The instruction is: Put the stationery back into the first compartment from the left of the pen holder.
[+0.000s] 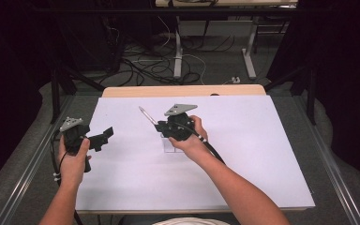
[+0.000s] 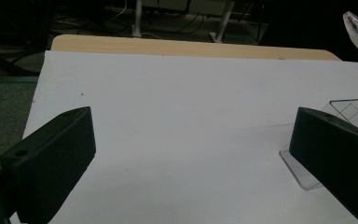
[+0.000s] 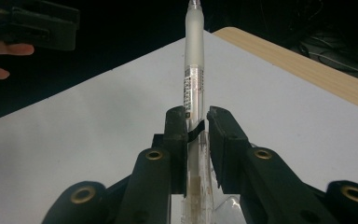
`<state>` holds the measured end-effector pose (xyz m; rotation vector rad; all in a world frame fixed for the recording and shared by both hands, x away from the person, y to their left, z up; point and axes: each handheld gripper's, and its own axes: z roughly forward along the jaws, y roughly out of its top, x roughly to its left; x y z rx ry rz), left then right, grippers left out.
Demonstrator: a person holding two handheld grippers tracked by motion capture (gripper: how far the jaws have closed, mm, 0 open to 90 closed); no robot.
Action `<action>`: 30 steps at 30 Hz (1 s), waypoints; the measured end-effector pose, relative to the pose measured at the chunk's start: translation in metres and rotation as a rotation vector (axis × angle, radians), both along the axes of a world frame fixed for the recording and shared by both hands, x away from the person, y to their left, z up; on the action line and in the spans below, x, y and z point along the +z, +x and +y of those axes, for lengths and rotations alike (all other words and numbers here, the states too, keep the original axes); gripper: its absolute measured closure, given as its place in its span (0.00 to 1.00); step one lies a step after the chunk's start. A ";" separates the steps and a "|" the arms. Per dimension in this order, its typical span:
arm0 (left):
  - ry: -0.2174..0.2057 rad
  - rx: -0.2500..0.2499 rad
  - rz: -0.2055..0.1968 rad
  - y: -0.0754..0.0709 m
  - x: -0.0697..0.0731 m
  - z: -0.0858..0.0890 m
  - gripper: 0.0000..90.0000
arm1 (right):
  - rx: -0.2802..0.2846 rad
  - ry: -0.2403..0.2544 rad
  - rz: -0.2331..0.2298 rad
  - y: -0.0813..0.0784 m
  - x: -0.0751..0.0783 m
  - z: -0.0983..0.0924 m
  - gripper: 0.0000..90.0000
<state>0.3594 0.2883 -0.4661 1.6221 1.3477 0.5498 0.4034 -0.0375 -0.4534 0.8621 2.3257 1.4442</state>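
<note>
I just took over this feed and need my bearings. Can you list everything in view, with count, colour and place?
Translucent white plastic pen: one, clamped between the right gripper's jaws, tip pointing away.
Clear plastic holder: one, transparent, on the sheet beneath the right gripper.
White sheet: one, covering the tabletop.
Light wooden table: one, far edge showing.
Cables: several, on the floor beyond.
Left gripper: black, open, at the sheet's left edge.
Right gripper: black, mid-sheet.

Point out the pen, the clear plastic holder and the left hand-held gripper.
pen (image 3: 194, 70), right gripper view, on its frosted barrel.
clear plastic holder (image 2: 354, 110), left gripper view, on its top edge.
left hand-held gripper (image 1: 106, 137), high view, between its fingertips.
</note>
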 end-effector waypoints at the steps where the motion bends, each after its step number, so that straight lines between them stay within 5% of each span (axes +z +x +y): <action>1: 0.000 0.000 0.001 0.000 0.000 0.000 0.00 | -0.005 0.000 -0.004 0.001 0.000 -0.001 0.86; 30: -0.014 -0.026 0.004 0.004 -0.001 -0.015 0.00 | -0.085 0.014 -0.141 0.024 -0.007 -0.003 0.86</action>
